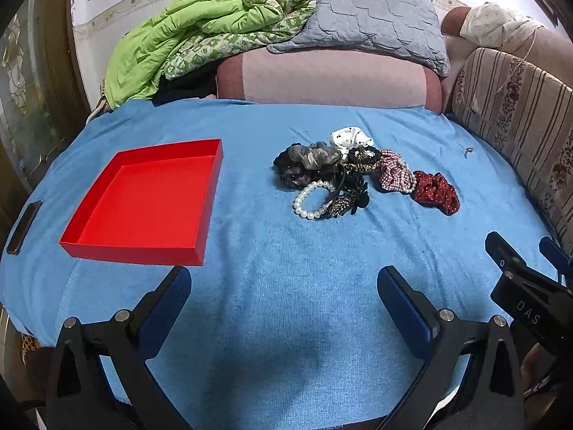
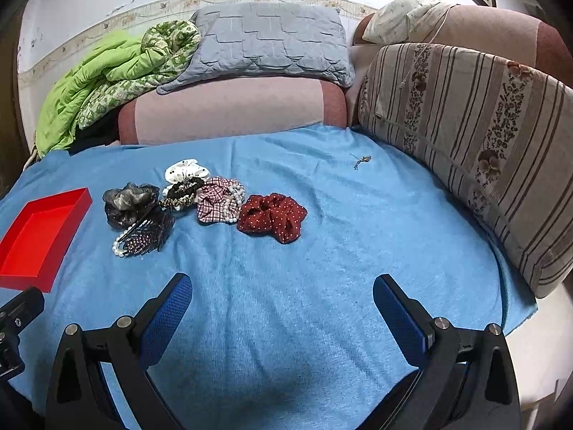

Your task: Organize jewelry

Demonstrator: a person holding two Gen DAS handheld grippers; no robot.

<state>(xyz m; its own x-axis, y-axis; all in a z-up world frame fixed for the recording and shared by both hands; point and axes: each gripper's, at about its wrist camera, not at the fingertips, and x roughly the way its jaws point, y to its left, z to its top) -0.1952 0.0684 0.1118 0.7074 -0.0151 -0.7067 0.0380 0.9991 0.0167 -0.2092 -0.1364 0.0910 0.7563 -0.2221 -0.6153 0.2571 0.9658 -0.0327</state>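
Where both grippers' tongs gape empty: blue cloth (image 2: 322, 251), red tray (image 1: 143, 200), cushions (image 2: 465, 143) behind.

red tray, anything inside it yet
Nothing shows inside the red tray: its floor is bare in the left wrist view. The near wall hides a thin strip of floor. The jewelry pile lies on the blue cloth.

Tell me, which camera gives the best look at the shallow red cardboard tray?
The left wrist view. There the shallow red cardboard tray shows whole, all four walls and its empty floor, on the blue cloth. The right wrist view catches only part of it, cut off at the picture's left edge.
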